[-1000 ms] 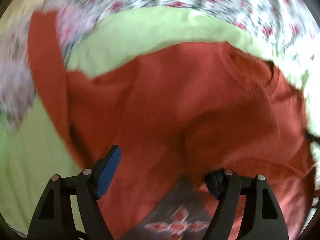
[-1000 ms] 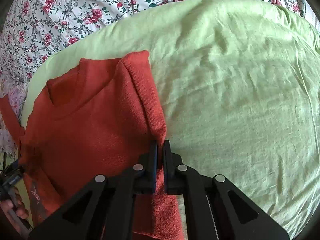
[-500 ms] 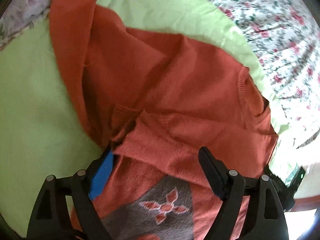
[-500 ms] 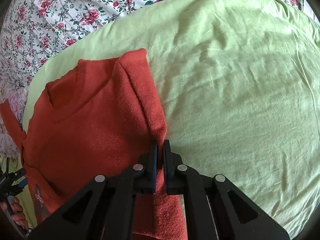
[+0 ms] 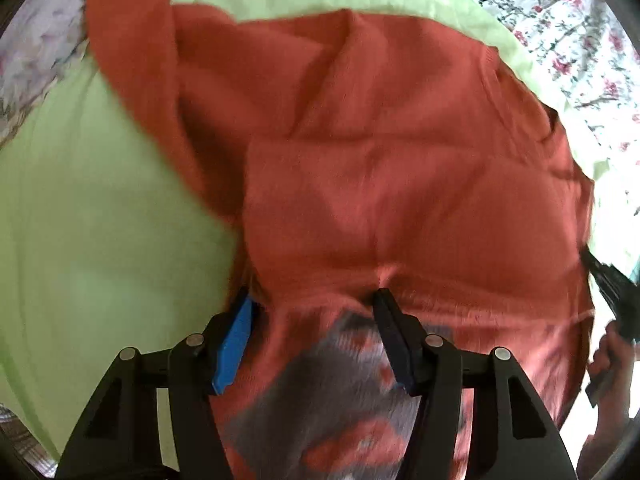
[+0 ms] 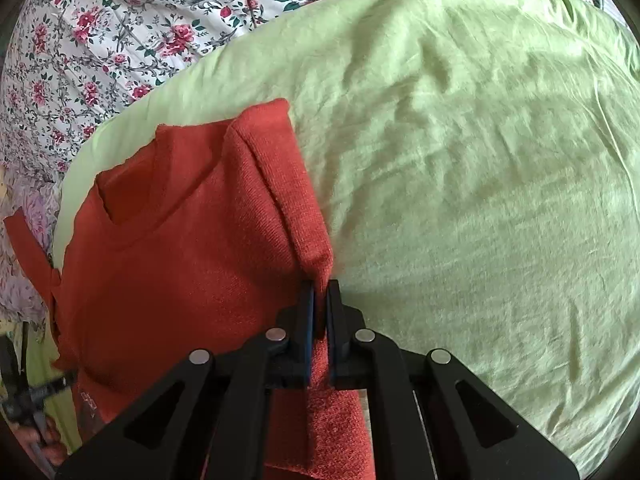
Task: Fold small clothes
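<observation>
Sweater: the orange sweater (image 6: 180, 264) lies on the light green sheet (image 6: 460, 168), its neck opening turned toward the flowered bedding (image 6: 120, 40).
My right claw (image 6: 319, 292): closed tight on the folded side edge of the sweater.
My left claw (image 5: 312, 300): the jaws have just been closing, a bunched fold between them; whether the pads press already, I cannot tell.
In the way: a loose sleeve (image 5: 132, 60) lies across the sheet.
Pattern: grey patch (image 5: 320, 392) near my left fingers.

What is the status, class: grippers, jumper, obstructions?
Right gripper shut on jumper fold. Left gripper open, just been closing, jumper between. Nothing in the way.
</observation>
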The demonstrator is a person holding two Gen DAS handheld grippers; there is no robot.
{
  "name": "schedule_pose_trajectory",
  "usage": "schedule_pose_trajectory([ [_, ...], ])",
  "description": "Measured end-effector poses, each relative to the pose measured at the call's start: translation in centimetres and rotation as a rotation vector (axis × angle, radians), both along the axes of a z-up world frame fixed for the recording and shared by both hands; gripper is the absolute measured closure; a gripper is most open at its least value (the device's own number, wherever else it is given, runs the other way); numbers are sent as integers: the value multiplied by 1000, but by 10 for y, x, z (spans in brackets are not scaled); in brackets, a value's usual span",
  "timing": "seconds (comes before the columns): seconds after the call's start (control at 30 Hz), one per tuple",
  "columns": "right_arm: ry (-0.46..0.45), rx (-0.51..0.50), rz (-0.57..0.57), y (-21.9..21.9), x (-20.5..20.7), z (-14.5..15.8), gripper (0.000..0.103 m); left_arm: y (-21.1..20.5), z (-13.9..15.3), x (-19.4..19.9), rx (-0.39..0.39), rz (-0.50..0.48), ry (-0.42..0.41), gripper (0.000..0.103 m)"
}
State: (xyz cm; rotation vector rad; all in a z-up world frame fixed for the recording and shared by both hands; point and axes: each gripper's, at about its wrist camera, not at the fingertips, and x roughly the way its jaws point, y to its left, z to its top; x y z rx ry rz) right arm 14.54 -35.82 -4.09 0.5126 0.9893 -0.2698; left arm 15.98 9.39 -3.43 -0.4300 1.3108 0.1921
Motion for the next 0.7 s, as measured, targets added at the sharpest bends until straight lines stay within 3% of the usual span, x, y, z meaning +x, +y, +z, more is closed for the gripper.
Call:
schedule_pose_trajectory([
  [0.1,1,0,-4,0,0,0,97,0,2,-11,-56,0,-2,41],
  [0.17,4,0,-6,-1,1,-1,97,2,0,-9,-99,23,-8,33],
  [0.3,10,10,-6,-2,4,-1,97,14,-5,4,-203,135,-14,22],
  [0.4,10,32,-10,-5,5,-2,96,27,-7,13,-219,220,-27,23],
  [0.43,8,35,-12,-5,3,-3,96,26,-6,15,-191,229,-42,29],
  [0.47,5,39,-13,-5,3,-3,96,24,-2,15,-151,220,-53,46],
  [0.53,7,39,-12,-4,2,-4,96,12,1,20,-85,158,-59,65],
  [0.6,22,4,-3,0,3,2,95,3,5,22,-25,100,-65,71],
  [0.7,-5,-134,32,11,7,19,95,-4,10,21,49,46,-92,85],
])
